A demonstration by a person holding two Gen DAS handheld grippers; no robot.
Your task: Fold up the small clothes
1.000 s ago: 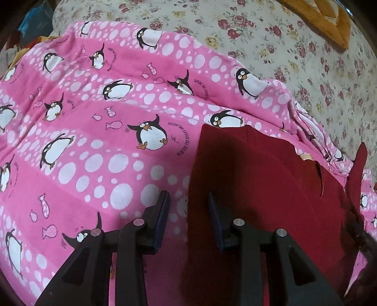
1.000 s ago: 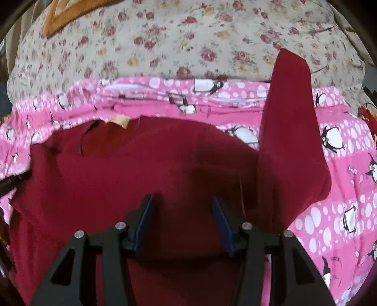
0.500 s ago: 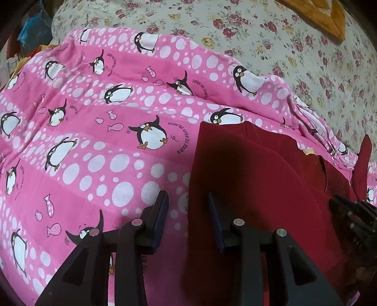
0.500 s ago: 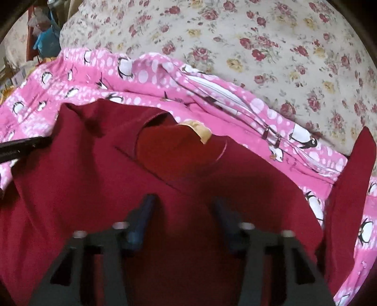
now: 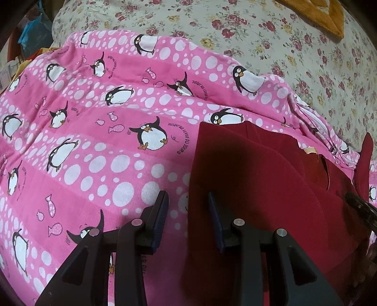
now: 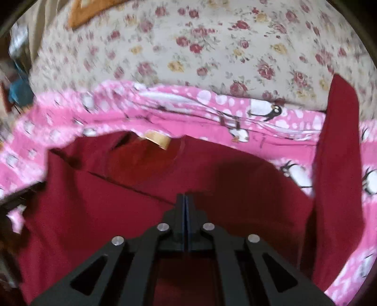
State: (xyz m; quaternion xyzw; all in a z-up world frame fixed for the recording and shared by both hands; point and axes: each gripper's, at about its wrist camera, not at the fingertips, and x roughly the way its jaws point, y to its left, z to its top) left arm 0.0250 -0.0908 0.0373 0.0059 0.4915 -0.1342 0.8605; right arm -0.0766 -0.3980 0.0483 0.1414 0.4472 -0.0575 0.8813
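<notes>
A dark red shirt (image 5: pixel 259 183) lies on a pink penguin blanket (image 5: pixel 94 146), neck label (image 6: pixel 156 138) at the far side. One sleeve (image 6: pixel 337 164) stretches away on the right. My left gripper (image 5: pixel 187 216) stands open low over the shirt's left edge, which runs between its fingers without being pinched. In the right wrist view my right gripper (image 6: pixel 185 200) hovers over the shirt's middle with its pads together at the end of a crease. I see no cloth between them, and the jaws are opening. Its dark tip (image 5: pixel 360 207) shows in the left wrist view.
A floral bedsheet (image 6: pixel 212 47) covers the bed beyond the blanket, with an orange cushion (image 5: pixel 325 14) at the back. Blue and yellow clutter (image 5: pixel 33 37) sits off the bed's far left corner.
My right gripper's jaws have come together from wide apart. It has shifted over the shirt's body and its tip has come into the left wrist view. The left gripper has stayed put.
</notes>
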